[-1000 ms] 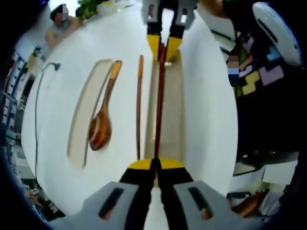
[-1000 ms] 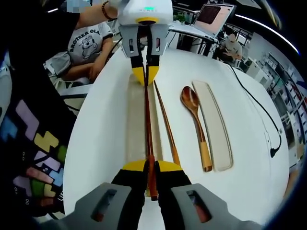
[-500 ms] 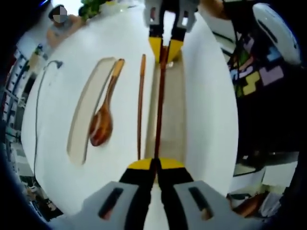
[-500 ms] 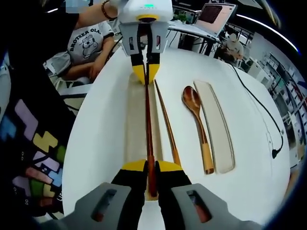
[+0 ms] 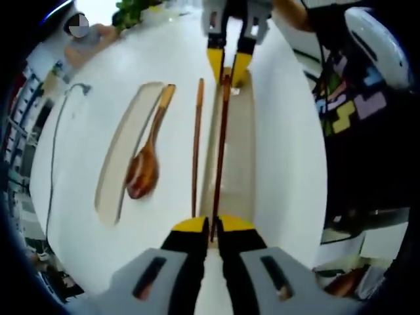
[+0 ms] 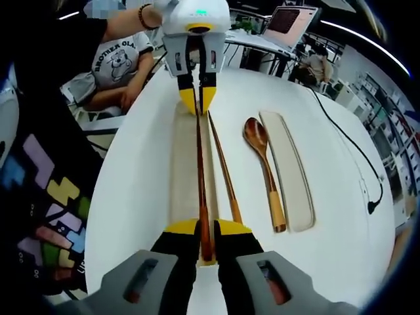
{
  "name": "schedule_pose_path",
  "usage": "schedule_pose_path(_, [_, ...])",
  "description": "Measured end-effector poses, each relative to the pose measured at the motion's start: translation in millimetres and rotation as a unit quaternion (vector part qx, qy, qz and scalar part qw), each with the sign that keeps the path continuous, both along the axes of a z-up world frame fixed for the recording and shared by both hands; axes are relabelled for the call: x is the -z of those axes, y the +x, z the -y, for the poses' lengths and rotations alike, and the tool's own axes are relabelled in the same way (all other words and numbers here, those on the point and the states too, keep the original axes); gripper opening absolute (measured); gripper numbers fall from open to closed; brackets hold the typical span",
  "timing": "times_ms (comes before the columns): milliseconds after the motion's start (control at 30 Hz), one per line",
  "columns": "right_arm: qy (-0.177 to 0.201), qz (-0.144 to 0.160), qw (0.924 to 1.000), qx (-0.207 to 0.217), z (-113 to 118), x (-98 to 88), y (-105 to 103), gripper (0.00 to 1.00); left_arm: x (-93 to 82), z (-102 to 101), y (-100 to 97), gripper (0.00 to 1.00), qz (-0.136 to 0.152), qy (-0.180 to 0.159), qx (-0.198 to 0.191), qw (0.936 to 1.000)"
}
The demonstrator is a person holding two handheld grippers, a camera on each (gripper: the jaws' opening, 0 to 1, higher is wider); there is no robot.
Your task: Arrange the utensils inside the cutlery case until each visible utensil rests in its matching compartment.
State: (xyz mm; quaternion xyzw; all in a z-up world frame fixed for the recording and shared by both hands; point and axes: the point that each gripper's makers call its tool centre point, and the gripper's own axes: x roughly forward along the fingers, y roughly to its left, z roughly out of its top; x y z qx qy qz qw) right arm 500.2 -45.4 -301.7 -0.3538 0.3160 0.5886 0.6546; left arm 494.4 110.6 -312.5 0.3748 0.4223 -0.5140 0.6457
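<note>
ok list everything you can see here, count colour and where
held chopstick: 1, dark red-brown, over the open case, one end in each gripper
second chopstick: 1, brown, on the table beside the case
spoon: 1, brown wood with a paler handle, between the second chopstick and the lid
case: 1, beige, long open tray under the held chopstick
lid: 1, beige, on the table past the spoon
table: 1, white, round
cable: 1, black, across the table's far side
laptop: 1, open, on a desk behind
left gripper: yellow-tipped, shut on the chopstick
right gripper: yellow-tipped, shut on the chopstick
</note>
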Motion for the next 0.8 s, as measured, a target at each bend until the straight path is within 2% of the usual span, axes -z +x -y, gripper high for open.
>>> schedule_pose_path(167, [0.018, 0.006, 0.9998, 0.006, 5, -14.3, 6, 0.08, -15.7, 5, 2.4, 0.05, -0.001, -0.031, -0.012, 0.9994])
schedule_pose_path(400, [0.019, 0.018, 0.9996, 0.014, 6, -23.3, 27, 0.09, -23.7, 11, 14.5, 0.05, 0.006, -0.03, -0.013, 0.9995])
schedule_pose_path(567, [0.009, 0.017, 0.9998, 0.012, 5, -17.8, 34, 0.09, -21.0, 18, 22.9, 0.06, -0.001, -0.023, -0.011, 0.9997])
schedule_pose_path(800, [-0.014, -0.001, 0.9999, -0.005, 6, -2.2, 40, 0.09, -13.1, 28, 39.3, 0.06, -0.008, -0.021, -0.012, 0.9997])
